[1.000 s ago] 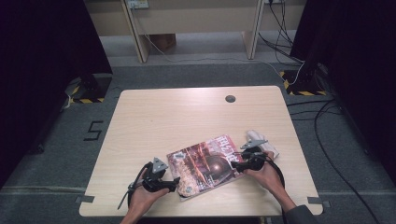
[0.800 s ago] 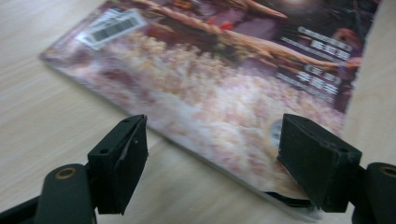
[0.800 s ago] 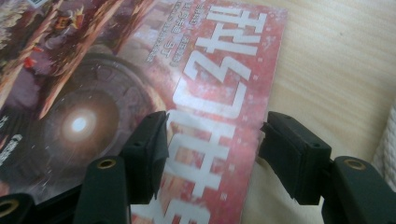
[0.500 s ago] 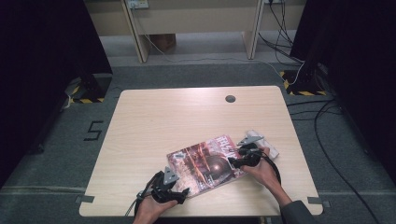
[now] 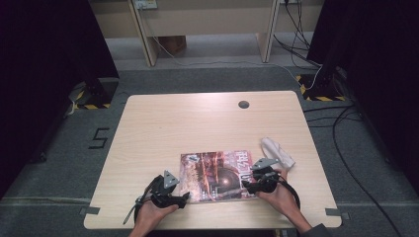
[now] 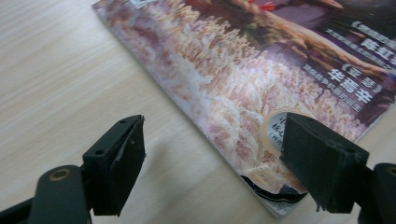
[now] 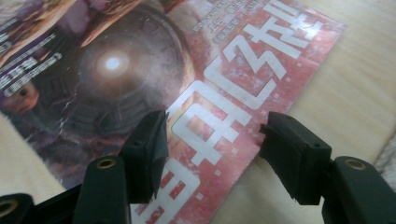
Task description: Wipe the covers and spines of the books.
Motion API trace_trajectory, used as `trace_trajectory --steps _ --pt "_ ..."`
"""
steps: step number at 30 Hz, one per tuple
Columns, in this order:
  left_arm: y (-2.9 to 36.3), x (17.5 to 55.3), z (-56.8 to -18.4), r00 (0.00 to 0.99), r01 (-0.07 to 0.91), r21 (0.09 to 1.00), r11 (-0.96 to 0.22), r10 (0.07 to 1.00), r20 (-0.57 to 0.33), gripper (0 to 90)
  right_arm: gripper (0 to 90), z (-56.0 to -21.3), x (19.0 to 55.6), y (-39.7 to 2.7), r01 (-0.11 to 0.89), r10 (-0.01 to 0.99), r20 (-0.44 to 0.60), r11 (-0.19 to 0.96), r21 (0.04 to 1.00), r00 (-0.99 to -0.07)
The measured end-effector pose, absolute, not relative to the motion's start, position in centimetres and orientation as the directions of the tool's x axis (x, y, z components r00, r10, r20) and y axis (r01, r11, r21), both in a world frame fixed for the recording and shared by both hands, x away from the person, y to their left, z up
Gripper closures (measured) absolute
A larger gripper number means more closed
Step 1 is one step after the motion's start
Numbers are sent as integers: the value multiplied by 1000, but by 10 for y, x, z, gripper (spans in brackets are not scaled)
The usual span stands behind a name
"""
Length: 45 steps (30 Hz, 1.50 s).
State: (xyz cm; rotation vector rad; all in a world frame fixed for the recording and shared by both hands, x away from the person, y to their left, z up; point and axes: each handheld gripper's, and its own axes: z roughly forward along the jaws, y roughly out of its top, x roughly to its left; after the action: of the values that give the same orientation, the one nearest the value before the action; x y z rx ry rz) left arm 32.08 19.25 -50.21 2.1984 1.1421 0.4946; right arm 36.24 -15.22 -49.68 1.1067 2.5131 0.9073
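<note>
Both grippers lay low at the bottom of the high view: the left gripper [image 5: 184, 197] pointed right at the magazine's [image 5: 217, 169] lower left corner, the right gripper [image 5: 245, 186] pointed left over its right edge. Each had its jaws spread wide, gripping nothing. Flat and glossy, the magazine lay at lower centre on the pale wooden table [image 5: 197, 123]. A crumpled white cloth [image 5: 277, 152] sat just right of it.
</note>
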Motion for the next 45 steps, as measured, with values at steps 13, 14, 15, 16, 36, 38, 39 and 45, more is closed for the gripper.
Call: trace_trajectory --steps 13,14,15,16,36,38,39,45 --pt "194 324 -500 520 603 687 -406 853 48 273 444 -485 383 -156 549 709 76 469 691 -701" --pt "192 322 -500 525 605 691 -396 851 28 254 448 -485 388 -156 537 702 68 475 697 -709" --pt "189 319 -500 539 600 692 -403 842 22 249 448 -485 393 -155 535 705 66 470 702 -707" --pt "185 316 -500 553 594 691 -413 833 23 248 449 -485 398 -154 535 705 68 468 704 -705" --pt "155 311 -505 623 557 679 -479 781 40 236 367 -503 469 -116 573 689 113 488 658 -716" --pt "155 312 -506 625 554 676 -485 779 46 232 370 -503 469 -116 569 685 107 496 656 -721" --pt "156 312 -505 622 557 675 -485 782 49 229 373 -502 467 -117 573 687 109 496 653 -719" --pt "168 319 -505 585 568 673 -474 807 75 230 396 -500 450 -125 560 675 84 528 639 -733"
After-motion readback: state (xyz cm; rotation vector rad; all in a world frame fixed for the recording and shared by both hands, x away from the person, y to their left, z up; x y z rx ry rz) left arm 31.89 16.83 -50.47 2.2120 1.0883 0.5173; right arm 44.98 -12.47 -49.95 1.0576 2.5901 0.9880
